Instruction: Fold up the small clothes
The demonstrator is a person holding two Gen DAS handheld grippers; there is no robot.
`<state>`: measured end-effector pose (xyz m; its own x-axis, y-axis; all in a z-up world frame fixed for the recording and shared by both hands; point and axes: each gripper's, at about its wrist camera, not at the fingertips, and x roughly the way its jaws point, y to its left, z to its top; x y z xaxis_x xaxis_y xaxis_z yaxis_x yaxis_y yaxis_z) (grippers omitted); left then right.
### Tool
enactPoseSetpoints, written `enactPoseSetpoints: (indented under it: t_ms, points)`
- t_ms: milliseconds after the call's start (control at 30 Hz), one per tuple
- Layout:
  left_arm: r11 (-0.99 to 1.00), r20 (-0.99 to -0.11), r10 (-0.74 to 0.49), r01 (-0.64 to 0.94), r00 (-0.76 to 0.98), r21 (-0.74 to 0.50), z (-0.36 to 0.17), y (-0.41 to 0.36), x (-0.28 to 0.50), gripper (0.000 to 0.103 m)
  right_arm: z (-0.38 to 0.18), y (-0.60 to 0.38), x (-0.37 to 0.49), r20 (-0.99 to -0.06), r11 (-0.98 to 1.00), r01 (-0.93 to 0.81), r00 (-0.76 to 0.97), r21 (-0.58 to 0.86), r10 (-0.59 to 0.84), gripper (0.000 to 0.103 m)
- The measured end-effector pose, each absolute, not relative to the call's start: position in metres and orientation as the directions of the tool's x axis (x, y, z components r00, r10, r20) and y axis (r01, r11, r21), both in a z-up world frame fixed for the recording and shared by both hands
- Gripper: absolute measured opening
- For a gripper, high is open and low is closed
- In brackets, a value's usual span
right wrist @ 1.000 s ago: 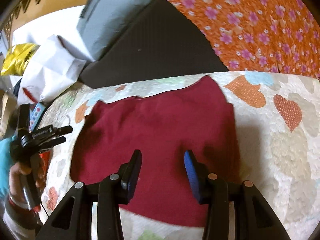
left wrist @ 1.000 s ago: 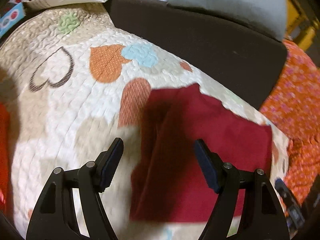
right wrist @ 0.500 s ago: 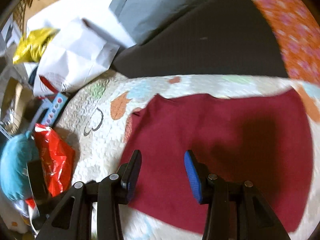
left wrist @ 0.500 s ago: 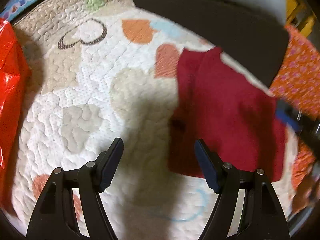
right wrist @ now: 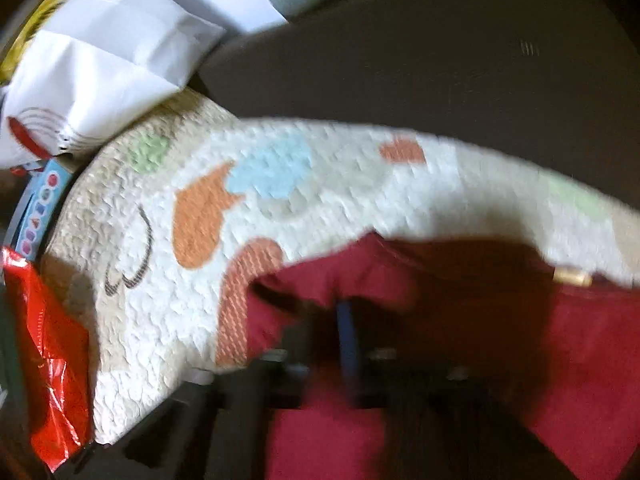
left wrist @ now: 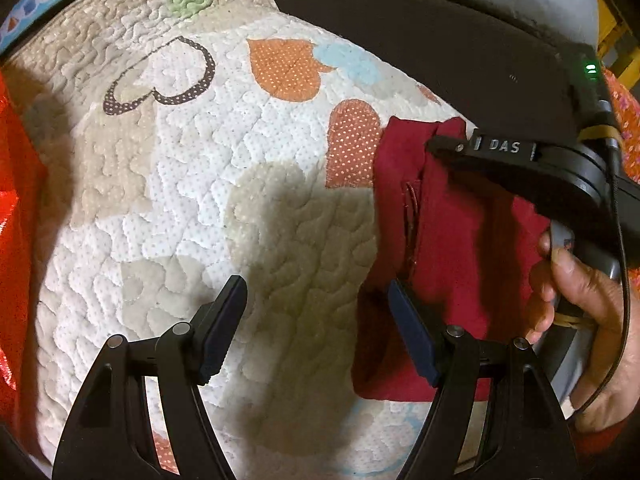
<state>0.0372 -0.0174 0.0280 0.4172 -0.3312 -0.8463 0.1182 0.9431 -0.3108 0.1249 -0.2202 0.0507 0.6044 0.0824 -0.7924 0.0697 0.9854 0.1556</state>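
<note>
Quilt: open centre-left. Obstacles: red plastic bag left edge; right gripper over maroon garment, right.

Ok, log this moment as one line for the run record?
stage: fold in progress | left gripper: open over quilt | right gripper: over red garment, state unclear (blur) | garment: partly folded, on quilt

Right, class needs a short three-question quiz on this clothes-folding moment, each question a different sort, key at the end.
1. True or false: the left gripper is open above the heart-print quilt.
2. Which colour is the garment? A blue, B dark red, C white.
3. Fill in: the hand on the other tool's handle appears in the ___ wrist view.

Key: 1 true; 2 B; 3 left.
</note>
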Motion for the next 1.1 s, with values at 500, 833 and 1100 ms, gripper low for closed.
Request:
enactPoseSetpoints:
  t_ms: [500,833,1100]
  points:
    - [0.936,-0.842,-0.351,0.126,0.409,-0.329,0.028,-0.022,0.039,0.074,0.053,-0.213,0.115,-0.792,0.971,-0.026,0.575,0.236,0.208,0.052]
    - [0.959,-0.857,-0.281,0.156,0.432,-0.236,0.045,0.01,0.028,0.074,0.024,-0.16,0.139,-0.888,0.992,-0.109,0.459,-0.067,-0.009,0.072]
    - [0.934,-0.853,-0.357,0.157,0.38,-0.321,0.043,0.01,0.031,0.074,0.031,-0.179,0.12,-0.816,0.991,-0.093,0.578,-0.093,-0.022,0.019]
